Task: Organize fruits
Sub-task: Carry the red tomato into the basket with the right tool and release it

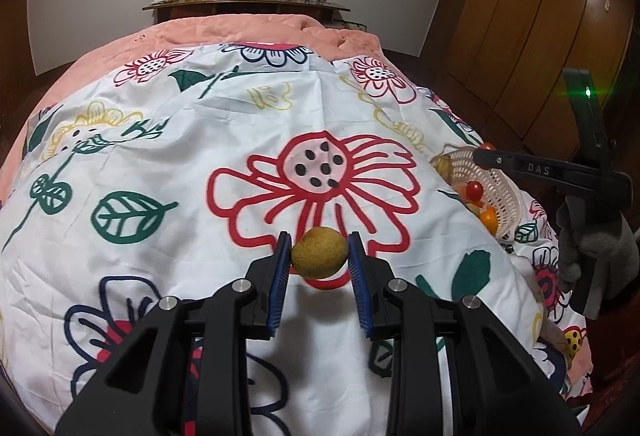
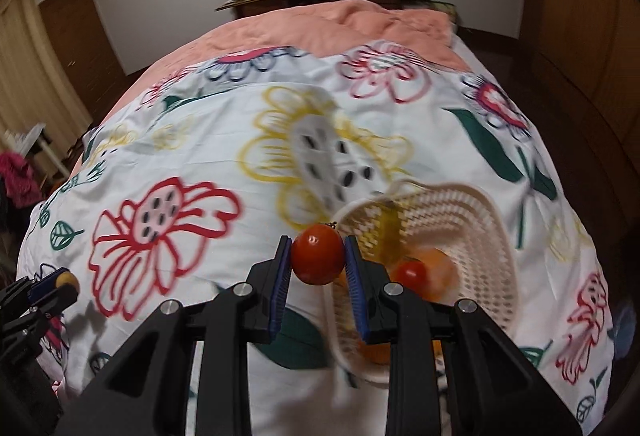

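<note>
My left gripper (image 1: 319, 254) is shut on a small yellow-brown fruit (image 1: 319, 253), held just above the flowered bed cover. My right gripper (image 2: 317, 256) is shut on a red cherry tomato (image 2: 317, 255) at the near rim of a white plastic basket (image 2: 480, 232). The basket holds a second tomato (image 2: 414, 273), orange fruits (image 2: 440, 264) and a yellow fruit. In the left wrist view the basket (image 1: 502, 191) sits at the right with the right gripper's arm (image 1: 552, 171) over it. In the right wrist view the left gripper (image 2: 60, 282) shows at the far left with its fruit.
A white cover with large flower prints (image 1: 240, 139) lies over a pink quilt (image 1: 248, 31) on the bed. A wooden headboard shelf (image 1: 246, 1) with jars and cups stands at the back. Wooden wardrobe doors (image 1: 540, 15) run along the right.
</note>
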